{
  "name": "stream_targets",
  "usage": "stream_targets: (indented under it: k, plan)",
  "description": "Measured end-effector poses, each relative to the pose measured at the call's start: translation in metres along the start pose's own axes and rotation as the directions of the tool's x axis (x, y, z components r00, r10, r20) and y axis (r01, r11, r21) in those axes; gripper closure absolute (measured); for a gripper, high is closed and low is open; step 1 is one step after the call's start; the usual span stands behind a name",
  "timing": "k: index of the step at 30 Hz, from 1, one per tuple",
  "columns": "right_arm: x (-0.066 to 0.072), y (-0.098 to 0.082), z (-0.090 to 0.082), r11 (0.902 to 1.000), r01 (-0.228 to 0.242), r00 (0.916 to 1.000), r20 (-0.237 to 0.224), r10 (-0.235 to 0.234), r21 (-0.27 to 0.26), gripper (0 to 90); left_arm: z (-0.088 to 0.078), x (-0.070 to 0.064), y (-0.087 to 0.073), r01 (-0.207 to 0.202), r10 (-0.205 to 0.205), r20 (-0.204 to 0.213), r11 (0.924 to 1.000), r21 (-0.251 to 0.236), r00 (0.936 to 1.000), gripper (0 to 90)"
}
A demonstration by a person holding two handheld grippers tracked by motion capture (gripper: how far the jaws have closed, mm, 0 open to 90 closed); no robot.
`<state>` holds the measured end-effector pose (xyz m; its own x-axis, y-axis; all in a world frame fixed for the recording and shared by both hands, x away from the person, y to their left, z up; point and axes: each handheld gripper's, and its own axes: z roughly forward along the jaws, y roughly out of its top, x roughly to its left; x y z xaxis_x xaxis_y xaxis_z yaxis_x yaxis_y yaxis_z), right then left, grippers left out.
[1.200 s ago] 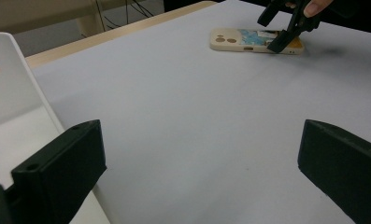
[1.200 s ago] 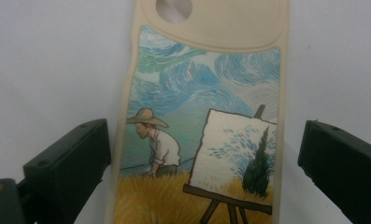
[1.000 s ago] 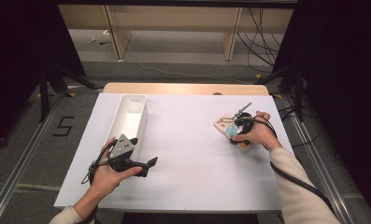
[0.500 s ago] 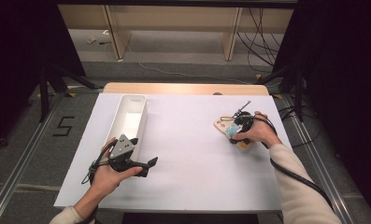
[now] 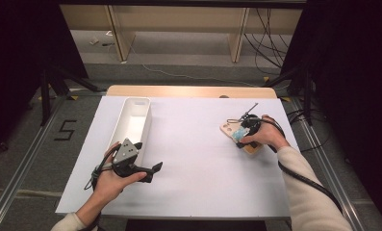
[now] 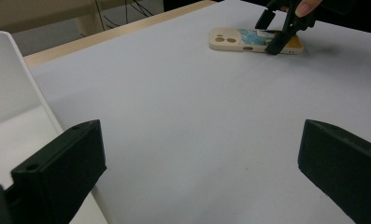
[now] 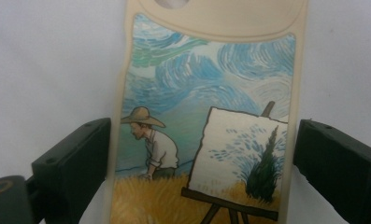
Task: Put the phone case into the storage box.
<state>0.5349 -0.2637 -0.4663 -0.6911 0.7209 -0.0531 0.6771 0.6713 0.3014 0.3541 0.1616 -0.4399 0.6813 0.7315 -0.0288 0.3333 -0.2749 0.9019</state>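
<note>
Two hand-held grippers: one in each of the person's hands, both over the white counter (image 5: 198,159).
Left hand-held gripper (image 5: 152,169): near the left edge of the counter, close to the person, its jaws pointing right in the high view.
Left jaws: spread wide with nothing between them; in the left gripper view bare white counter lies in the gap.
Bin (image 5: 131,126): a long white bin, standing just left of the left hand-held gripper and running from near to far; its end wall rises at the left of the left gripper view.
Phone case (image 5: 233,132): lies flat on the right part of the counter, well apart from the bin.
Case look: cream rim with a painted picture of a man in a straw hat, an easel and a swirling blue sky, seen close in the right gripper view (image 7: 206,116).
Right hand-held gripper (image 5: 241,137): down at the phone case, the person's hand wrapped around it.
Right jaws: apart, one on each long side of the case; the left jaw sits at the rim, the right jaw stands a sliver clear, so the case is straddled, not clamped.
Far view of the case: in the left gripper view it lies at the far right (image 6: 239,41), with the other hand-held gripper's black jaws (image 6: 279,32) set down over it.
</note>
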Motion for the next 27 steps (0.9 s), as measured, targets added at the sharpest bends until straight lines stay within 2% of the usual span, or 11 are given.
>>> stream_targets:
  k: [9, 14, 27]
  plan:
    - [-0.0009, 0.0002, 0.0001, 0.9996, -0.025, 0.9996, -0.013, 0.025, 0.011, 8.2, 0.0000, 0.0000, 0.0000, -0.001, 0.001, 0.000, 1.0000, 0.000, 1.0000, 0.2]
    - [-0.0025, -0.0003, 0.0003, 0.9997, -0.025, 0.9994, -0.023, 0.025, 0.008, 8.4, 0.0001, -0.0001, 0.0000, -0.001, 0.001, 0.000, 1.0000, 0.000, 1.0000, 0.2]
    - [-0.0013, -0.0005, 0.0002, 0.9991, -0.042, 0.9990, -0.017, 0.042, 0.004, 9.9, 0.0001, -0.0002, 0.0001, -0.002, 0.002, 0.000, 1.0000, 0.000, 1.0000, 0.2]
